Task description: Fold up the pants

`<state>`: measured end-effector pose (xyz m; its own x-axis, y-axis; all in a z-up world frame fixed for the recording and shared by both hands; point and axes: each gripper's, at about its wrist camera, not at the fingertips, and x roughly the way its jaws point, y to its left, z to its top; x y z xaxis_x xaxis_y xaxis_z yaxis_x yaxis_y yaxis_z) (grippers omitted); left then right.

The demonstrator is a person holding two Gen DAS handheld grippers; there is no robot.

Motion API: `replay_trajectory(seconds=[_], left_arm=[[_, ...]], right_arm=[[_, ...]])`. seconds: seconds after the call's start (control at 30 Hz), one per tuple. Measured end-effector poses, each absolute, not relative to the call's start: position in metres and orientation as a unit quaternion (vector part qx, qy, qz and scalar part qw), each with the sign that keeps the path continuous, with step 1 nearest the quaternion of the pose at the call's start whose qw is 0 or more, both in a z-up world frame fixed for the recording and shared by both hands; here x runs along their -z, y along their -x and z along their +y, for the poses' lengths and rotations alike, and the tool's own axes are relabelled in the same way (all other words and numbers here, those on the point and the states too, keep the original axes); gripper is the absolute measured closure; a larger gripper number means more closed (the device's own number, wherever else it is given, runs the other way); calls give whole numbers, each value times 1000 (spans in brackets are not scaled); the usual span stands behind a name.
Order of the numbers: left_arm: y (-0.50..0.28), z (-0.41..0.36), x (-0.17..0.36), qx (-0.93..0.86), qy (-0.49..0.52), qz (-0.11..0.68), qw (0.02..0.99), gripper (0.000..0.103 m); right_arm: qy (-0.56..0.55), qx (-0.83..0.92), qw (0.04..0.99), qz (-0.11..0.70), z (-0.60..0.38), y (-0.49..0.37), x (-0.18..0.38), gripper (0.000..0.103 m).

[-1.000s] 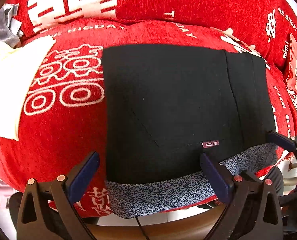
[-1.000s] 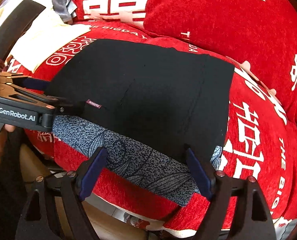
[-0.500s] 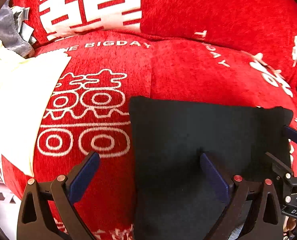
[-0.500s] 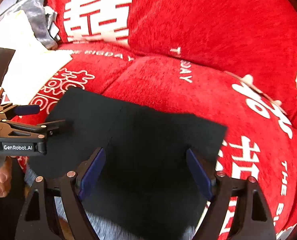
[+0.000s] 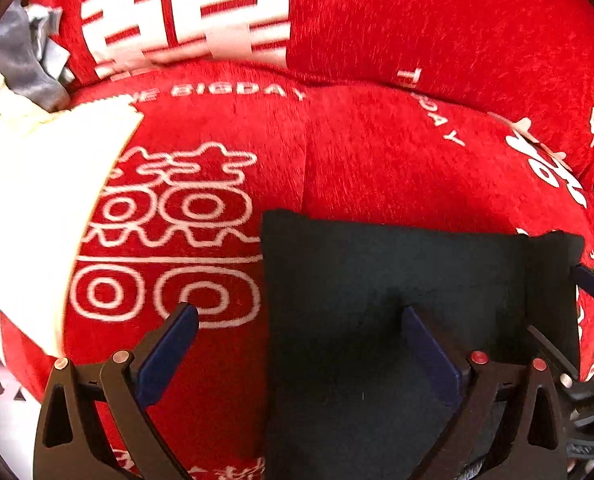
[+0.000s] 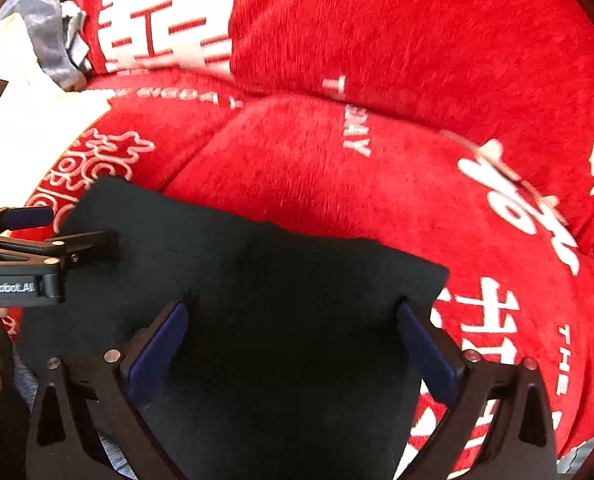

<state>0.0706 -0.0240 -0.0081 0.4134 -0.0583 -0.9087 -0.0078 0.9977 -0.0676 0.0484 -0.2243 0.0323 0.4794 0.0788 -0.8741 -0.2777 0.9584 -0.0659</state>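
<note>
While the black pants (image 5: 397, 300) lie folded flat at the front edge of the red sofa seat (image 5: 337, 152), both grippers hang just above them, pointing steeply down. The left gripper (image 5: 297, 316) stands wide open, one finger over the red cover and the other over the cloth, gripping nothing. The right gripper (image 6: 293, 312) has its jaws opening wide over the pants, pads clear of the fabric; a cream cloth (image 5: 37, 208) lies at the seat's left edge.
</note>
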Motion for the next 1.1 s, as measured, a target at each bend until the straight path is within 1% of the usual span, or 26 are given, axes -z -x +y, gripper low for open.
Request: replay_trajectory(seconds=[0.1,0.23,0.4,0.73,0.83,0.97,1.1], left_arm=[[-65,-23,13,5,23,546,837,0],[-55,-18,18,10,42,554,831,0],[-26,-24,15,16,12,546,838,0],[18,-31,17,31,4,547,837,0],[31,-35,11,33,-4,542,840,0],[45,-38,0,42,2,535,844,0],[57,-41,-5,36,-12,535,844,1]], right_arm=[[104,-119,859,487,-214,-37,-37,0],[122,-106,836,525,-208,-37,-9,0],[109,-91,845,516,-211,-9,-14,0],[125,-59,848,512,-213,48,-15,0],[105,-57,846,519,-215,58,-22,0],[47,-51,847,526,-225,66,-35,0],[48,-19,842,537,-226,63,-40,0]])
